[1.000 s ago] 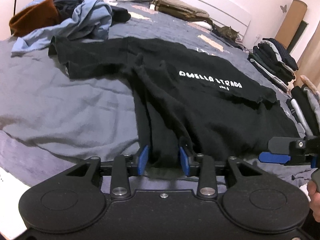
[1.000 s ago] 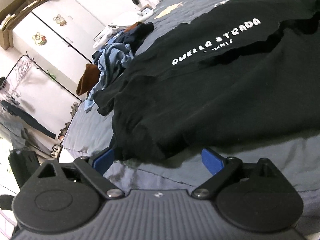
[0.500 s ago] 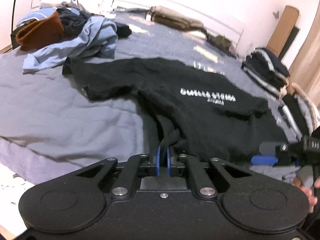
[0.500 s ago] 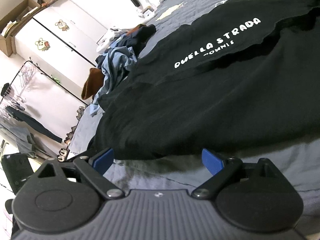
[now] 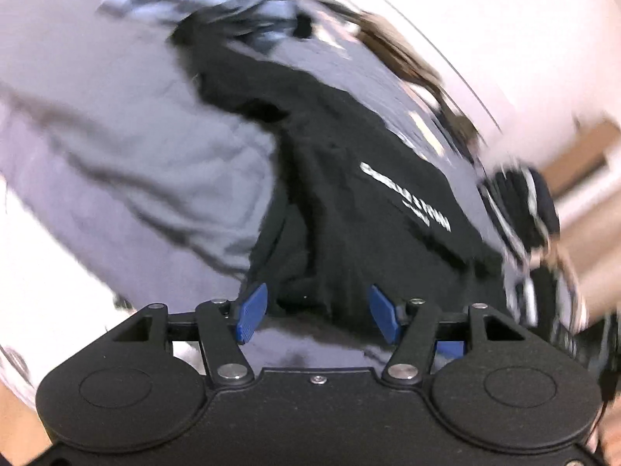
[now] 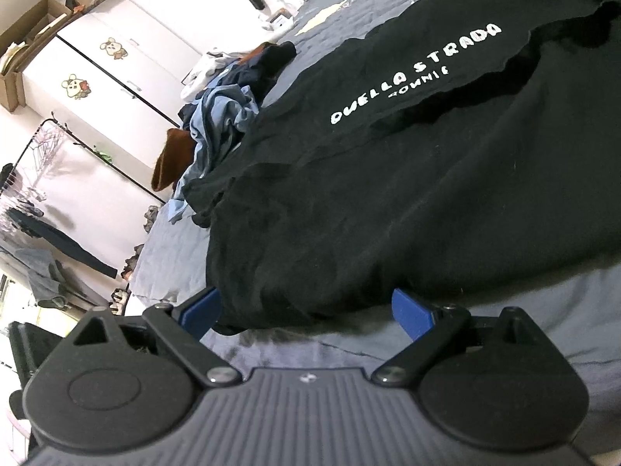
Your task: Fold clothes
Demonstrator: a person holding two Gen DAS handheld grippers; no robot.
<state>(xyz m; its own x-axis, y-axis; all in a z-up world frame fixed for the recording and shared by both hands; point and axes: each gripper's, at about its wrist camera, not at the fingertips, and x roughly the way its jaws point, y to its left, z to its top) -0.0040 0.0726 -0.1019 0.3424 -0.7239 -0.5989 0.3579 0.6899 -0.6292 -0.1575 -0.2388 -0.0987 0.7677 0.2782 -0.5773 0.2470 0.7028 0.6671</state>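
Note:
A black T-shirt (image 5: 349, 194) with white lettering (image 6: 415, 70) lies spread on the grey bed cover (image 5: 136, 155). In the blurred, tilted left wrist view my left gripper (image 5: 316, 310) sits at the shirt's near hem. Its jaws are opening, and the bunched hem lies between the blue pads (image 5: 252, 306) without being pressed. My right gripper (image 6: 306, 312) stands wide open at the near edge of the same T-shirt (image 6: 388, 174). The hem reaches just in between its pads (image 6: 411, 312), which do not touch it.
A heap of blue, dark and brown clothes (image 6: 217, 124) lies past the shirt. A stack of folded dark clothes (image 5: 520, 202) sits at the bed's right side. A white wardrobe (image 6: 116, 77) and a clothes rack (image 6: 39, 163) stand beyond the bed's edge.
My left gripper closed on the shirt's hem, then opened again and rolled, with the view sliding sideways and blurring. The shirt's near corner now lies flatter. My right gripper kept still and open.

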